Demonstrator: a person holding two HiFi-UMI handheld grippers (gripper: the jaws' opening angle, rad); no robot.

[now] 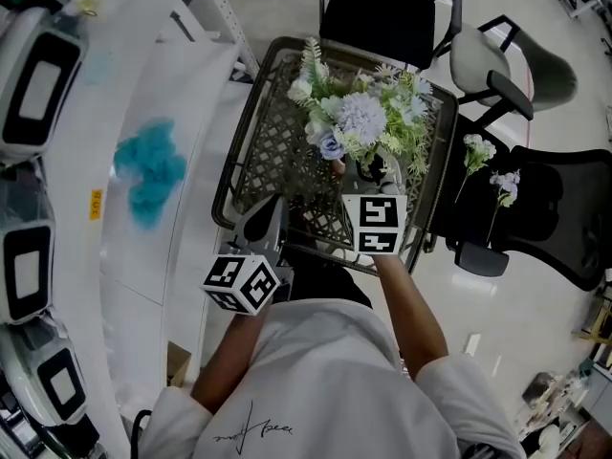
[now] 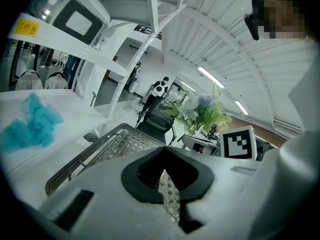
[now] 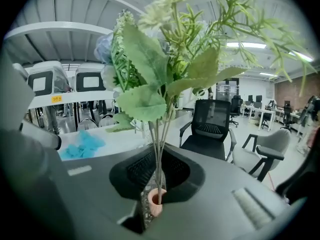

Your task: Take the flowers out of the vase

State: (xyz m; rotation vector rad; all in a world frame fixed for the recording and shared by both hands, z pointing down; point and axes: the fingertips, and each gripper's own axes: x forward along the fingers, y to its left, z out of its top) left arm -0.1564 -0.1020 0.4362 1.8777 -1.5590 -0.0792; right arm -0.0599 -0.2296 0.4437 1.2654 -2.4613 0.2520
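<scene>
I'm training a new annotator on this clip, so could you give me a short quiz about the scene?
1. True or false: the right gripper is shut on the flower stems.
2. Where do the two loose flowers lie? A) on the white table B) on the black chair seat C) on the floor
3. Fill in: the vase stands in the ____.
Key: 1 true; 2 B; 3 wire basket.

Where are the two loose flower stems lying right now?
In the head view, at right: the white stem and the purple stem lie on the black chair's seat, just right of the wire basket holding the bouquet.
</scene>
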